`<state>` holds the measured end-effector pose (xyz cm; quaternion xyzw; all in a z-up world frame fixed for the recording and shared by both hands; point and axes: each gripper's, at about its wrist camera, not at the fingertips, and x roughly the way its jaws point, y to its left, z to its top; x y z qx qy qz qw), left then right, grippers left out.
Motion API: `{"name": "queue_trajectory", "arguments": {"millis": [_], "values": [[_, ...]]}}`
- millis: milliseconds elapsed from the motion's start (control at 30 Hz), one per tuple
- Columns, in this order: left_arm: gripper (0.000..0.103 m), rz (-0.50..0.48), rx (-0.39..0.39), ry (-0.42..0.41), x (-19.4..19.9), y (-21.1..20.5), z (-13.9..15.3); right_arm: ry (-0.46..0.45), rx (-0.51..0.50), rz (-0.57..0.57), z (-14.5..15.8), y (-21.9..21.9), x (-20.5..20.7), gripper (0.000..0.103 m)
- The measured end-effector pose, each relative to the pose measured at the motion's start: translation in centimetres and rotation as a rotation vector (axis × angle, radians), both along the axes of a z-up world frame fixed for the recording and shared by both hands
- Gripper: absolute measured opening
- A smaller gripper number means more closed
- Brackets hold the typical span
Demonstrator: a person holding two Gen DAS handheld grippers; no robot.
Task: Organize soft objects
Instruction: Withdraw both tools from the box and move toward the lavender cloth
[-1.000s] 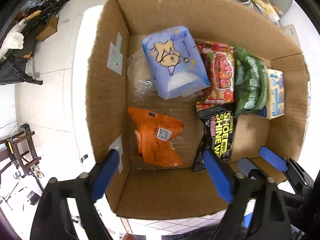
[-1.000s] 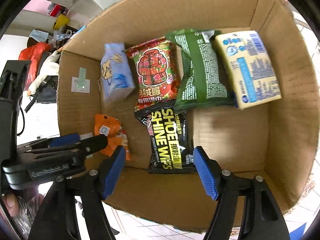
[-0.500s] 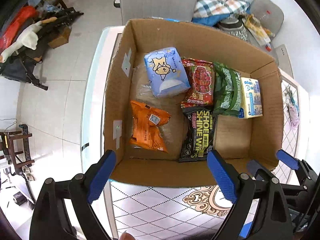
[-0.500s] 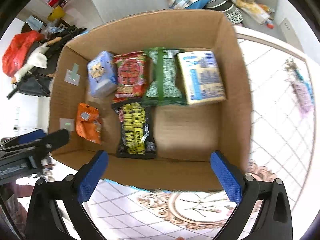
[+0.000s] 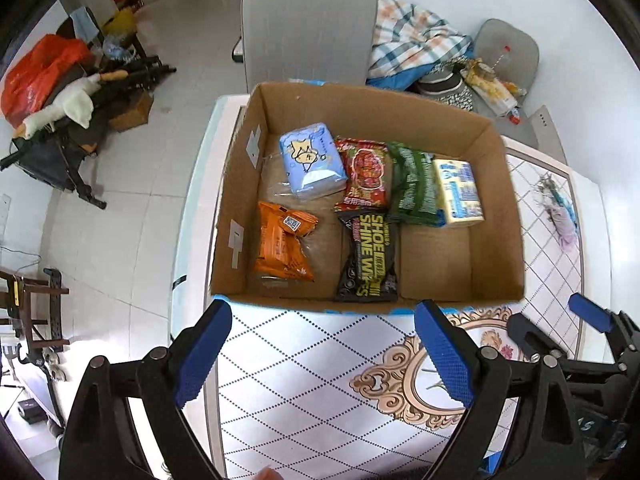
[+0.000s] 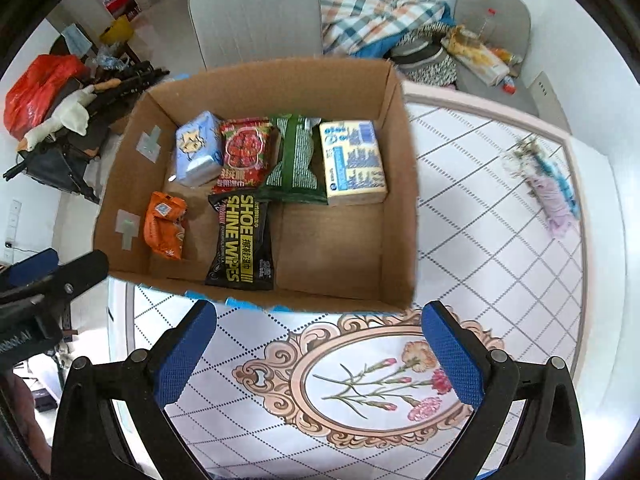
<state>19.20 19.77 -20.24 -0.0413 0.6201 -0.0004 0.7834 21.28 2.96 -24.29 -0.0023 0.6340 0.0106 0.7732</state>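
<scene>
A cardboard box (image 5: 500,216) (image 6: 400,200) stands on the table and holds several soft packs: a blue tissue pack (image 5: 312,160) (image 6: 198,152), a red pack (image 5: 366,174), a green pack (image 5: 412,188), a yellow tissue pack (image 5: 458,192) (image 6: 354,160), an orange pack (image 5: 282,246) (image 6: 166,230) and a black shoe-wipes pack (image 5: 370,256) (image 6: 242,240). My left gripper (image 5: 322,356) is open and empty, above the table in front of the box. My right gripper (image 6: 318,354) is open and empty, in front of the box too.
The table has a patterned cloth (image 6: 480,240) with a floral oval. A small purple and blue bundle (image 6: 548,188) lies on it at the right. Grey chairs (image 5: 308,24) with checked fabric stand behind the table. Clutter lies on the floor at the left.
Both grippers have pulled back and up out of the box. The box looks smaller and the table cloth in front of it now shows. The packs have not moved.
</scene>
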Motion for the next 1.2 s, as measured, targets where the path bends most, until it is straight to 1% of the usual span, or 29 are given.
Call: {"name": "queue_trajectory", "arguments": {"millis": [167,267,400,533,633,733,800,867,933,967,1067,1133,1200], "values": [[0.094,-0.004,-0.004,-0.075,-2.3,-0.7,3.9,-0.082,0.01,-0.011,4.4,-1.2,-2.6,0.103],[0.094,-0.004,0.01,-0.134,-3.7,-1.0,6.9,-0.125,0.011,-0.009,7.0,-1.9,-4.3,0.103],[0.094,-0.006,0.025,-0.193,-5.1,-1.4,9.7,-0.174,0.02,-0.002,9.9,-2.5,-6.2,0.103],[0.094,-0.014,0.032,-0.227,-5.8,-2.1,11.3,-0.193,0.06,0.006,11.7,-2.8,-7.3,0.103],[0.094,-0.018,0.047,-0.237,-5.9,-2.9,11.8,-0.206,0.089,0.001,12.5,-3.3,-7.5,0.103],[0.094,-0.03,0.046,-0.237,-5.5,-4.1,11.9,-0.211,0.106,-0.009,12.7,-4.3,-7.3,0.103],[0.094,-0.056,0.044,-0.23,-4.7,-5.9,11.8,-0.204,0.113,-0.02,12.5,-5.5,-7.0,0.103],[0.093,-0.093,0.039,-0.227,-3.9,-7.9,11.6,-0.188,0.122,-0.058,12.0,-7.9,-6.7,0.103],[0.094,-0.148,0.029,-0.207,-2.3,-11.3,11.0,-0.175,0.114,-0.095,11.6,-10.4,-6.2,0.103],[0.093,-0.163,0.018,-0.196,-1.7,-12.5,10.6,-0.167,0.105,-0.125,11.3,-12.5,-6.0,0.103],[0.094,-0.208,-0.097,-0.111,1.5,-18.3,8.3,-0.153,0.079,-0.204,10.9,-18.2,-5.3,0.103],[0.093,-0.212,-0.178,-0.034,3.8,-22.1,5.8,-0.15,0.039,-0.263,10.5,-23.0,-4.7,0.103],[0.093,-0.209,-0.252,0.064,6.1,-26.3,2.6,-0.134,0.005,-0.33,9.8,-28.4,-3.7,0.103]]}}
